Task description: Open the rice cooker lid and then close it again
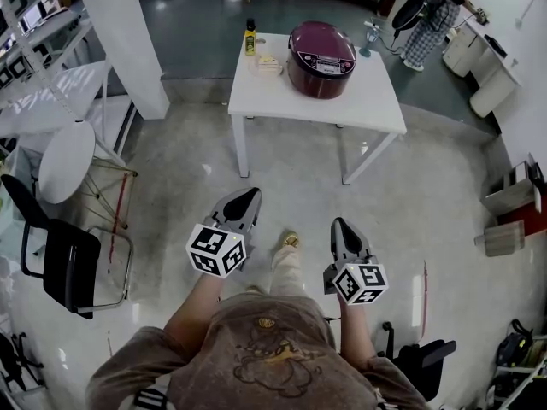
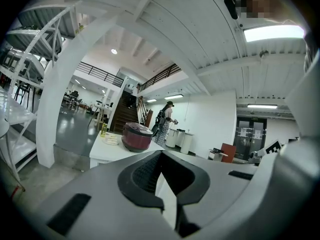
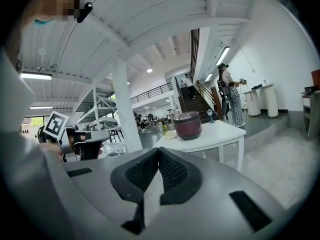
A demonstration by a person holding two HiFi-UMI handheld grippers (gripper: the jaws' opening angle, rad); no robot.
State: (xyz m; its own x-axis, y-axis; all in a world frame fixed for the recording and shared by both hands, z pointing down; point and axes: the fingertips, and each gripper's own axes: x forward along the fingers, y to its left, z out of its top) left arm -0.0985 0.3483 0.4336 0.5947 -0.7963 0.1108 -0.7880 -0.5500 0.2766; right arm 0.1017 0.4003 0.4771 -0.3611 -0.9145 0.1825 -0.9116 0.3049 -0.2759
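Two grippers are in your hands, and both are well apart from the work. In the head view the left gripper (image 1: 244, 196) and the right gripper (image 1: 340, 225) are side by side just in front of your body, both pointing toward the far white table (image 1: 359, 108). The rice cooker (image 1: 321, 58) stands on the far part of that table with its dark red lid down. Just left of it are a small pale stack (image 1: 268, 65) and a yellow bottle (image 1: 249, 38).

The head view shows the jaws only from above; the two gripper views show them directly. In the left gripper view the jaws are pressed together at the tips and nothing is between them. In the right gripper view it is the same.

The gripper views also show a dark staircase (image 2: 121, 115) behind the table. A person (image 1: 425, 31) stands at the far right, beyond the table. Only the head view shows the black chair (image 1: 67, 267), near you on the left.
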